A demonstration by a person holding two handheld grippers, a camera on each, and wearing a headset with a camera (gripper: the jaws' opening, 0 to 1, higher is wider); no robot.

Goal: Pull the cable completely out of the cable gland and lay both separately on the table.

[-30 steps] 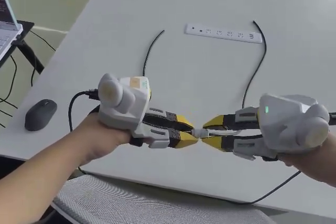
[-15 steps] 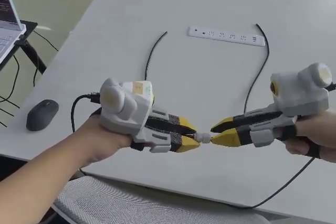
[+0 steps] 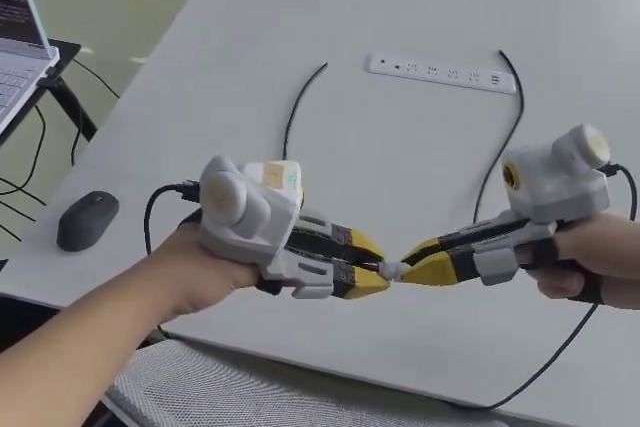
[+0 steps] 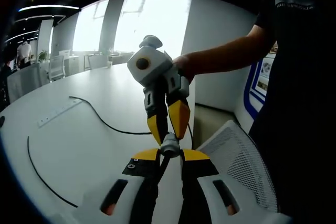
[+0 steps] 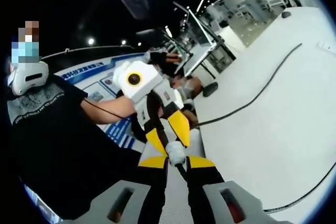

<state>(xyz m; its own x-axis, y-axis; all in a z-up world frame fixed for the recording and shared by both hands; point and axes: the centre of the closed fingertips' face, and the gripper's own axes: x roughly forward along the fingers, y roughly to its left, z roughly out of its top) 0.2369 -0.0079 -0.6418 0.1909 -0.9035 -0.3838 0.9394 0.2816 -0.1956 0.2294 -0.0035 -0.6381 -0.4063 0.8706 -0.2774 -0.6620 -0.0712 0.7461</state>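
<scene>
The cable gland (image 3: 393, 270) is clamped in the left gripper (image 3: 379, 274); the cable (image 5: 182, 171) is pinched by the closed right gripper (image 3: 409, 268), above the worktop (image 3: 400, 147).

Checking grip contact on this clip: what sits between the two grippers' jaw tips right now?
The small white cable gland, pinched tip to tip between the left gripper and right gripper; the head view and both gripper views show it.

Cable gland (image 3: 393, 270) mostly covered; laptop (image 3: 18, 37) cut by left edge; chair (image 3: 250, 392) cut below.
</scene>
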